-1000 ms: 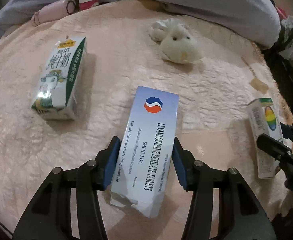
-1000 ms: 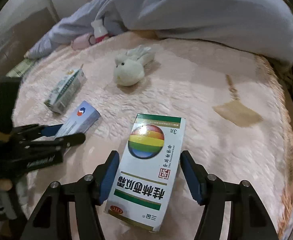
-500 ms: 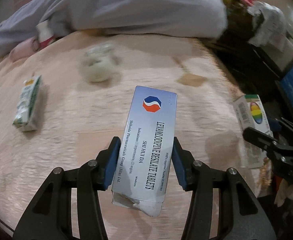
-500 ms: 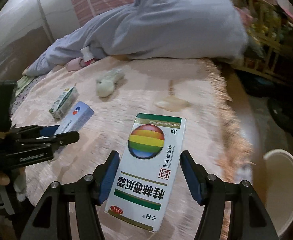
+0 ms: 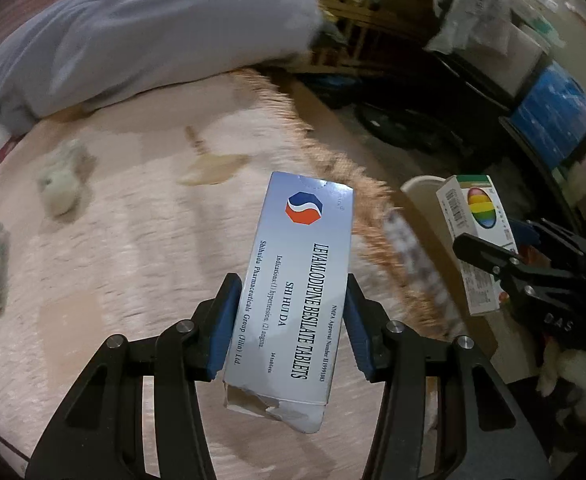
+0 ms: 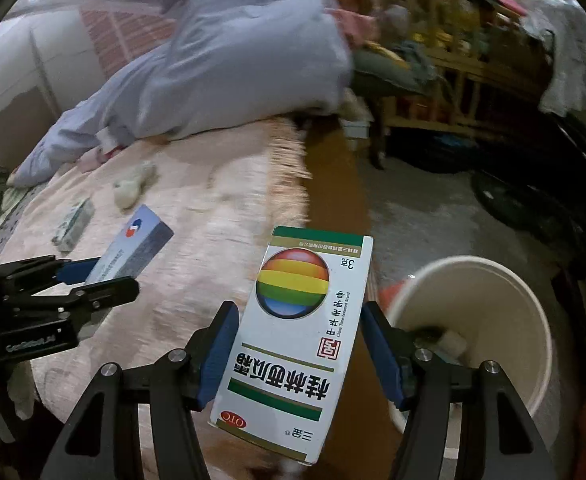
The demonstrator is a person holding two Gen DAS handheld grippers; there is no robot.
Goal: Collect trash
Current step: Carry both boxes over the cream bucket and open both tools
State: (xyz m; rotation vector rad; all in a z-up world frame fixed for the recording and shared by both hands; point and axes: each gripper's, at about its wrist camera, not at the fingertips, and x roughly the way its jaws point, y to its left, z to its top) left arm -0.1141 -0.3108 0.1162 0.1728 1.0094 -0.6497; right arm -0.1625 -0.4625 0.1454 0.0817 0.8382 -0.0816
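The silver tablet box (image 5: 299, 280) is clamped in the left tool (image 5: 289, 320), long axis pointing up-frame; the rainbow-logo box (image 6: 299, 332) is clamped likewise in the right tool (image 6: 299, 344). Both are now carried from mid-bed to its fringed edge. At lower right, small scraps are held by the white bin (image 6: 533, 320).

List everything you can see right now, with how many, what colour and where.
Tablet box: one, silver-blue, held in the left jaws.
Rainbow-logo box: one, white and green, held in the right jaws.
Bin: one, cream, on the floor beside the bed.
Carton: one, green and white, lying on the bedspread.
Plush toy: one, pale, on the bedspread.
Bedspread: one, pink, fringed edge.
Duvet: one, grey-blue, bunched at the far side.
Left gripper: black, blue pads.
Right gripper: black, blue pads.
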